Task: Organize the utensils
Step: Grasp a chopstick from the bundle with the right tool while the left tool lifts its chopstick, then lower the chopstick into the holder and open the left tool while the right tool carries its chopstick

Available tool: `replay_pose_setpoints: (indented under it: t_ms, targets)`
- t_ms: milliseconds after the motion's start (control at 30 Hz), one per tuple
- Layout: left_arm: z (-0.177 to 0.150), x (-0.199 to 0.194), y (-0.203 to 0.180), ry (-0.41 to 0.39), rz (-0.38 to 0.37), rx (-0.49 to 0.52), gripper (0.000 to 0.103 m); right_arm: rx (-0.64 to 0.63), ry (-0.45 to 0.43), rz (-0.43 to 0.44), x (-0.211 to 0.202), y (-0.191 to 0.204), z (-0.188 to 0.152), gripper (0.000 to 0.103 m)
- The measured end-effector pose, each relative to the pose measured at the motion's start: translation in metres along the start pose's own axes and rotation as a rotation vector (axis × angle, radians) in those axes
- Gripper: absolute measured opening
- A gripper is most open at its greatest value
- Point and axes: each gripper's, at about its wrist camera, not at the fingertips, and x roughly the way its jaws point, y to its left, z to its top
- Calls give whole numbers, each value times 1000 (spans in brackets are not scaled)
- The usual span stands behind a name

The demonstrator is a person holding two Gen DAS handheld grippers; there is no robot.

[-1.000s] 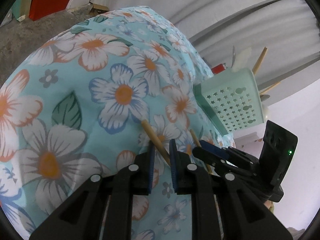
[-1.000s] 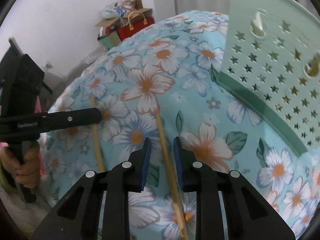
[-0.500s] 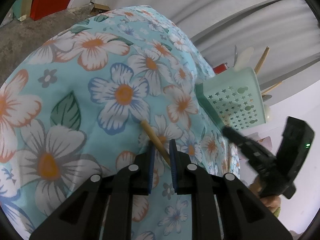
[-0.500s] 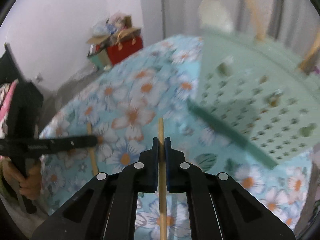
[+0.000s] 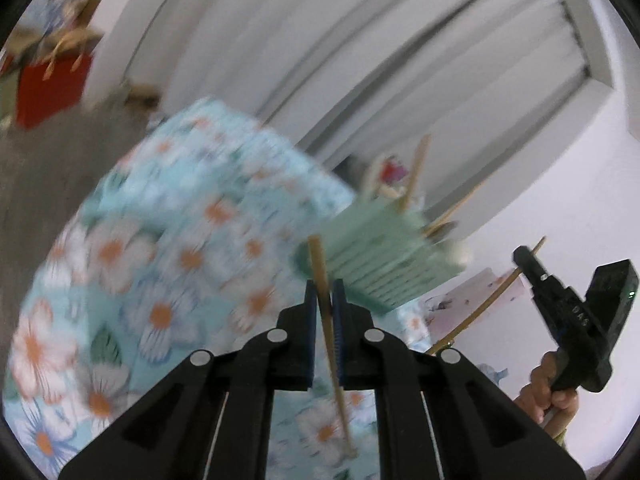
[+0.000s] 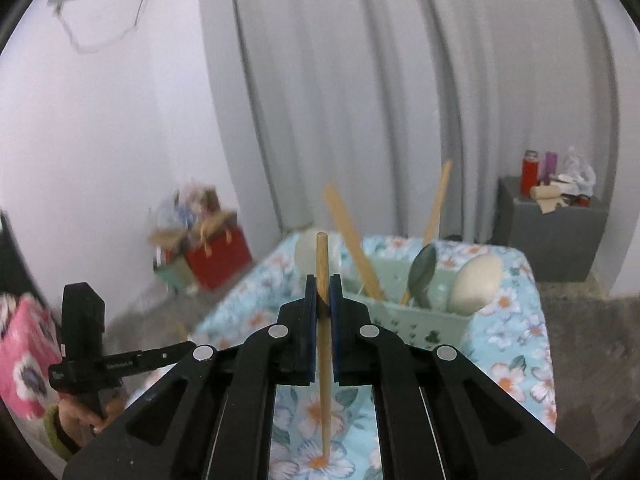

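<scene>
My left gripper [image 5: 324, 300] and right gripper [image 6: 323, 296] are matt black plastic with ribbed blue pads and bright metal pivot pins, and each clamps a chopstick [image 5: 325, 304] [image 6: 323, 320] of pale, smooth, unvarnished-looking wood. Under them lies a tablecloth [image 6: 516, 344] of soft printed cloth with a dull finish. On it stands the mint-green caddy [image 6: 420, 324] of smooth, faintly glossy plastic, holding flat wooden sticks [image 6: 354, 248] and a dull metal spoon [image 6: 422, 272].
</scene>
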Motion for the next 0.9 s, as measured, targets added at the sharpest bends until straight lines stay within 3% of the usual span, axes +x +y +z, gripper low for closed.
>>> replay_pose_setpoints:
  t_ms: [300,467,567,667,900]
  targets:
    - [59,-22,-106,-168,-104,276,5,86,-69,-17,-20,-27,-15,4]
    - [95,-12,-169,-256,-161,408,5,130,-92,-14,-33,-51,-15,4]
    - [109,8,-197,-293,-153,465,5,151,-96,-3,-37,-59,-17,4]
    - [120,37,-216,-320,-85,528,5,181,-94,23,-36,-69,-18,4]
    - [128,102,-213,-311,56,559,5,193,-92,55,-30,-81,-18,4]
